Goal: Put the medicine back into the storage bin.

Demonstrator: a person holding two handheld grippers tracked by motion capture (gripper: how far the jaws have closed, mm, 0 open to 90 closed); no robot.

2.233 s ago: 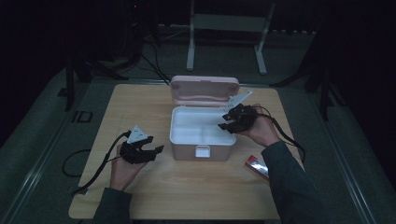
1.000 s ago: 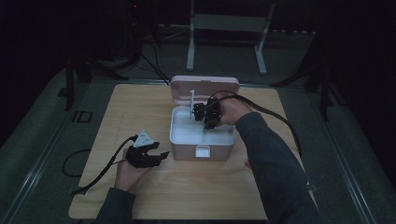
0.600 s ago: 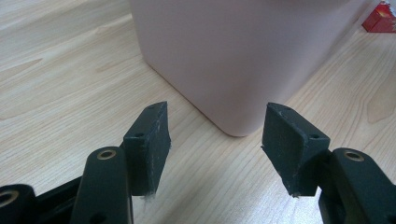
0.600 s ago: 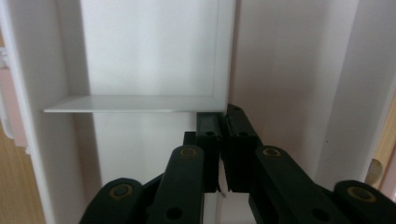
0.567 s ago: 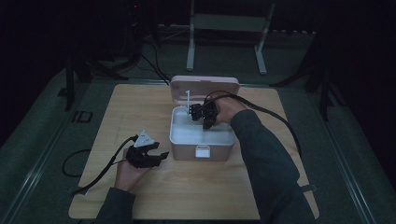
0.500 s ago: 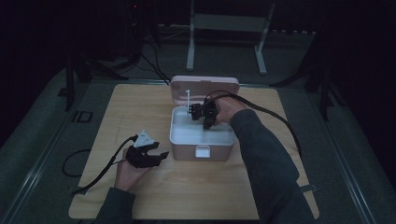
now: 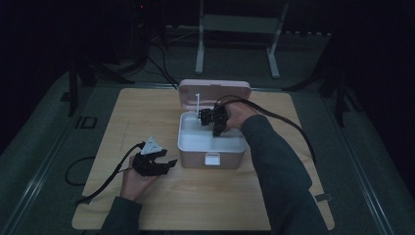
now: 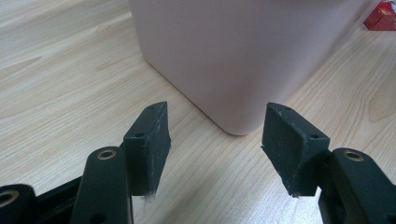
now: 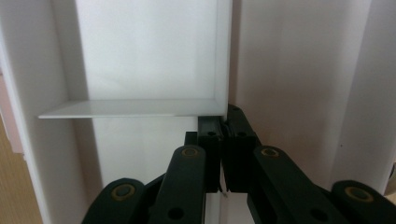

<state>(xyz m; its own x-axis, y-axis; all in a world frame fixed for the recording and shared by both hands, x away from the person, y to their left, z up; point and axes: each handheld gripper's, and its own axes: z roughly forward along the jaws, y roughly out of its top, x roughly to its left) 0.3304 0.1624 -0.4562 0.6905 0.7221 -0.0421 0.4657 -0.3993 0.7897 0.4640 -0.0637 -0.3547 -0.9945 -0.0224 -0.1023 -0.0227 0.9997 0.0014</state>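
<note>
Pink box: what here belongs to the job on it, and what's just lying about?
In the job:
- pink box, lid open
- white insert inside it
- right gripper, shut on the insert's edge

Lying about:
- red packet on the table beside the box
- left gripper, open, idle at the box's corner

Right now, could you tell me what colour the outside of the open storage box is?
Pale pink; the box wall shows best in the left gripper view.
</note>
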